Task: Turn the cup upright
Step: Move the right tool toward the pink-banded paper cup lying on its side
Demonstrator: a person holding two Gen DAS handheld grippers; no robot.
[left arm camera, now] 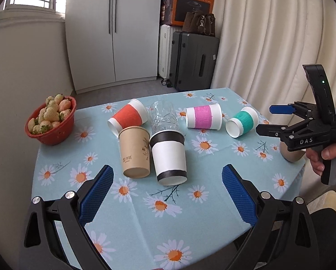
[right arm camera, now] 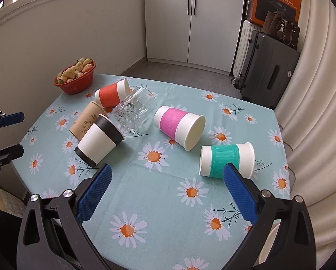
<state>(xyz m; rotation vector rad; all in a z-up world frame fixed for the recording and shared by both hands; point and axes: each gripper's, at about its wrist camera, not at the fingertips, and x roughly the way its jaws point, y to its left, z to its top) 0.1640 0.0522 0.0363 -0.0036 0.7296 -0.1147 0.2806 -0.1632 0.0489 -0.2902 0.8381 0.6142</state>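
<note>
Here, a round table w/ a pale-blue daisy tablecloth (right arm camera: 168, 191) holds six cups, all lying on their sides. Left gripper (left arm camera: 167, 181) hovers released, fingers spread wide, nothing between them — just ahead lie the black-banded white cup (left arm camera: 169, 157) and, touching it, the brown kraft cup (left arm camera: 135, 153). Behind them: the orange-sleeved cup (left arm camera: 128, 118), a clear cut-glass tumbler (left arm camera: 164, 118), then the pink-sleeved cup (left arm camera: 204, 117). Right gripper (right arm camera: 166, 176) is also spread open, empty; the teal-sleeved cup (right arm camera: 226, 160) lies just beside its right finger. A red bowl of pale strawberries (right arm camera: 74, 76) sits at the table's far left edge.
</note>
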